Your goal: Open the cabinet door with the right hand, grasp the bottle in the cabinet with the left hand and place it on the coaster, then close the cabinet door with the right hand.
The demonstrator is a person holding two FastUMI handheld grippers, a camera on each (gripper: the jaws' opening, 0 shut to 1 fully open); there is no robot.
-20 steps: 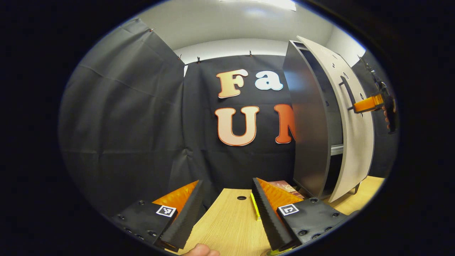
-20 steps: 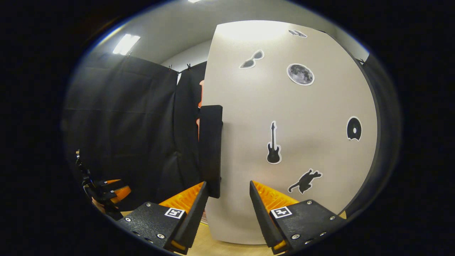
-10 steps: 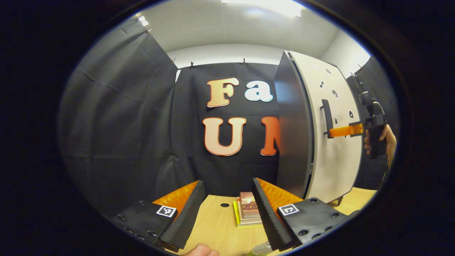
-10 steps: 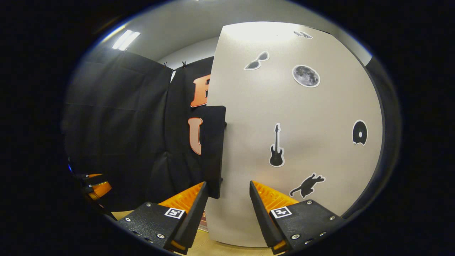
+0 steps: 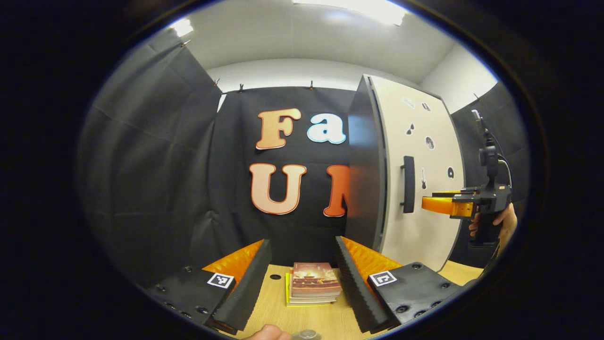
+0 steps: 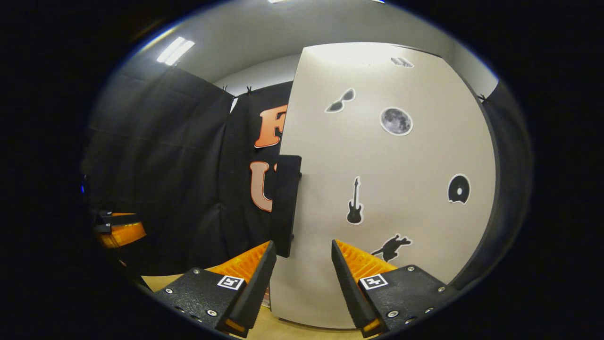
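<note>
Closest in the left gripper view, the left gripper (image 5: 302, 283) has its fingers spread with nothing between them, above the wooden surface (image 5: 273, 307). A rounded clear top that may be the bottle (image 5: 306, 335) peeks up at the bottom edge. Just past the fingers lies a small stack of books (image 5: 314, 283). Farther off, the cabinet door (image 5: 420, 189) sits flush against the cabinet, handle (image 5: 408, 184) free. The right gripper (image 6: 302, 276) hangs near that door, fingers apart and empty, a hand (image 5: 500, 226) gripping it.
</note>
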